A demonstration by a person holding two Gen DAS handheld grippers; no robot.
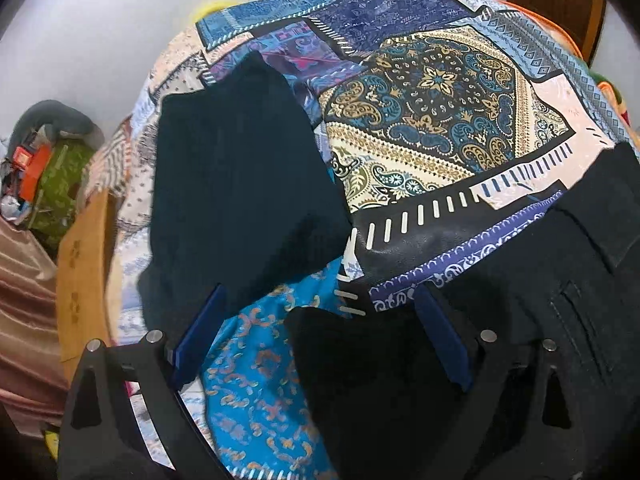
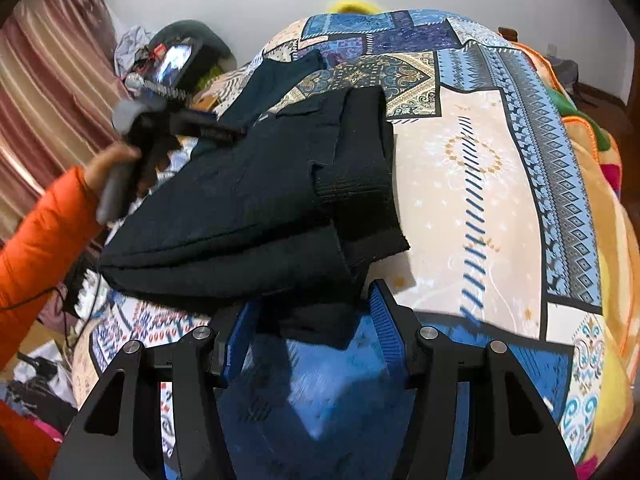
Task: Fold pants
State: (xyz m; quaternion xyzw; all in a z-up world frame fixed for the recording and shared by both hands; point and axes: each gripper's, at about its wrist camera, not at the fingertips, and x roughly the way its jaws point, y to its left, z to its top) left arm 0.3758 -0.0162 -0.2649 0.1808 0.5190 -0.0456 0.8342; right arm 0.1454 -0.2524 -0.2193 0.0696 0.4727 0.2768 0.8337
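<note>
Black pants (image 2: 256, 216) lie folded over on a patterned bedspread (image 2: 460, 168); their waist part also shows at the right and bottom of the left wrist view (image 1: 560, 300). A dark teal garment (image 1: 236, 184) lies flat beyond them, also visible in the right wrist view (image 2: 276, 80). My left gripper (image 1: 320, 308) is open, its blue fingers (image 1: 200, 336) spread just above the pants' near edge and the bedspread. It shows from outside in the right wrist view (image 2: 212, 128), over the pants' far left edge. My right gripper (image 2: 312, 304) is open at the pants' near corner, with cloth between its jaws.
A white wall (image 1: 100, 40) stands behind the bed. Clutter and a grey cushion (image 1: 44, 156) sit at the left, beside a cardboard box (image 1: 84, 264) and a striped curtain (image 2: 44, 92). An orange blanket (image 2: 592, 148) lies along the bed's right side.
</note>
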